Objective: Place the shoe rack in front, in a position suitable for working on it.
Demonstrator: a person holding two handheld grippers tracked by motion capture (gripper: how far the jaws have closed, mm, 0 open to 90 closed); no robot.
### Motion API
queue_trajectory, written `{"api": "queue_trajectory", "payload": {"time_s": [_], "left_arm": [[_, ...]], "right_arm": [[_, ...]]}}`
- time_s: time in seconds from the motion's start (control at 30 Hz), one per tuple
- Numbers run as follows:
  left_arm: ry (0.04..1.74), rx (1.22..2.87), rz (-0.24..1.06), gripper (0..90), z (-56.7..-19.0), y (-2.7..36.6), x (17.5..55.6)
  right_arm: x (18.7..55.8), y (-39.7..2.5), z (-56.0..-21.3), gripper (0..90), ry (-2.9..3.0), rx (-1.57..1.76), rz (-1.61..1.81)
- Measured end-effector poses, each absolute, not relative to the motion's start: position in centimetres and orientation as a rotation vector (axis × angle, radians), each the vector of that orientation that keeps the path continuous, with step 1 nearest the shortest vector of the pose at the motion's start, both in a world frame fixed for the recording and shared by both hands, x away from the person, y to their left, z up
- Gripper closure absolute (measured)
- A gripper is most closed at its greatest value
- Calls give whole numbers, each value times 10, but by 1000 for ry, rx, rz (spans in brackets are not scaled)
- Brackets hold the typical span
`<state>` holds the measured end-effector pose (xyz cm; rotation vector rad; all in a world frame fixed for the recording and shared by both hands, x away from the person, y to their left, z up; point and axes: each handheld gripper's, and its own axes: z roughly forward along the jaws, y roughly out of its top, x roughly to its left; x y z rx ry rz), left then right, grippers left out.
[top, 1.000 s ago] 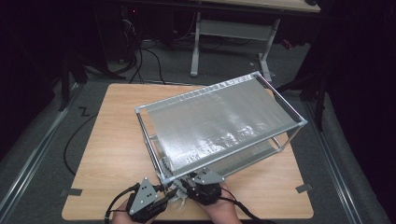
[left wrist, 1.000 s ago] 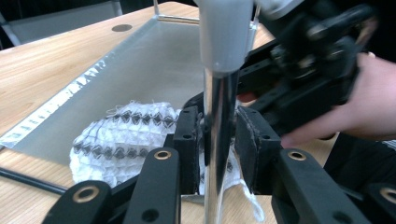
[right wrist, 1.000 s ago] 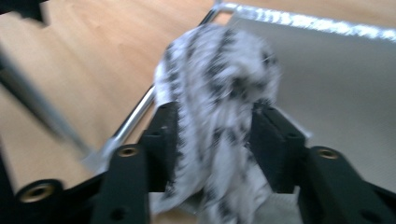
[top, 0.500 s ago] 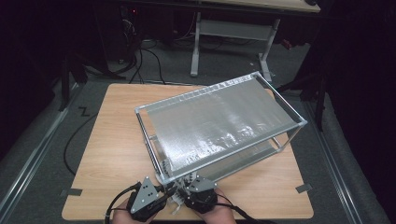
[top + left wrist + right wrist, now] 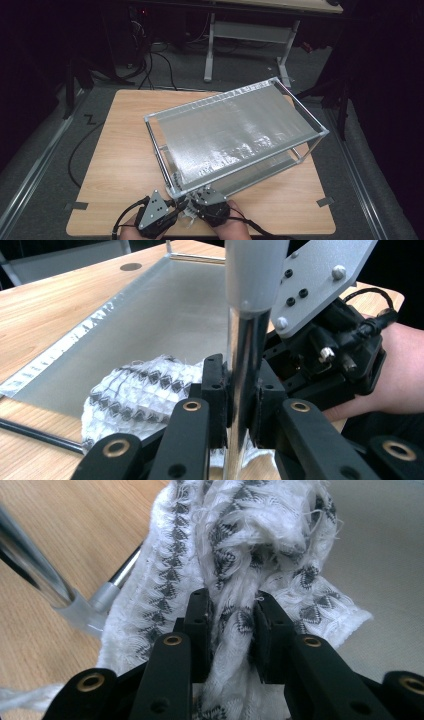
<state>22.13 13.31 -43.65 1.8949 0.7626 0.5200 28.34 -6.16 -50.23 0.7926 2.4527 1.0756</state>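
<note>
While no writing is legible, both grippers grip at the rack's near corner.
Left gripper [image 5: 243, 405] clamps rack post [image 5: 245, 365]; right gripper [image 5: 231, 625] pinches patterned white cloth [image 5: 250, 555] beside it.

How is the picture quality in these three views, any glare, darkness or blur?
High view: dark surroundings, glare on the rack's top shelf. Left gripper view: the chrome post reflects brightly, and its grey cap is soft. Right gripper view: the patterned cloth is sharp near the jaws, and the table behind is blurred.

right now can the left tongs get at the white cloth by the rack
Probably not yet: the left tongs are shut on the rack's corner post, which stands between them and the cloth. The right tongs already grip it.
</note>
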Motion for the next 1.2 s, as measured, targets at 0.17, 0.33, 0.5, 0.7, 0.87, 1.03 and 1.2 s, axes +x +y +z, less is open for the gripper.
{"api": "queue_trajectory", "payload": {"time_s": [0.17, 0.33, 0.5, 0.7, 0.87, 1.03, 1.2], "left_arm": [[768, 1899, 520, 802, -436, 134, 219], [768, 1901, 519, 802, -436, 136, 217], [767, 1902, 518, 802, -436, 136, 216], [732, 1953, 521, 797, -433, 137, 218], [744, 1938, 524, 797, -434, 138, 217], [765, 1917, 529, 800, -435, 143, 215], [767, 1907, 529, 799, -436, 145, 215]], "right_arm": [[285, -69, -501, 719, 2474, 777, 1063], [290, -86, -499, 720, 2472, 734, 1016], [295, -113, -497, 740, 2444, 778, 1001], [308, -142, -498, 747, 2390, 865, 1011], [314, -165, -497, 752, 2352, 907, 1006], [328, -192, -498, 758, 2296, 1012, 994], [340, -208, -499, 758, 2249, 1035, 933]]}}
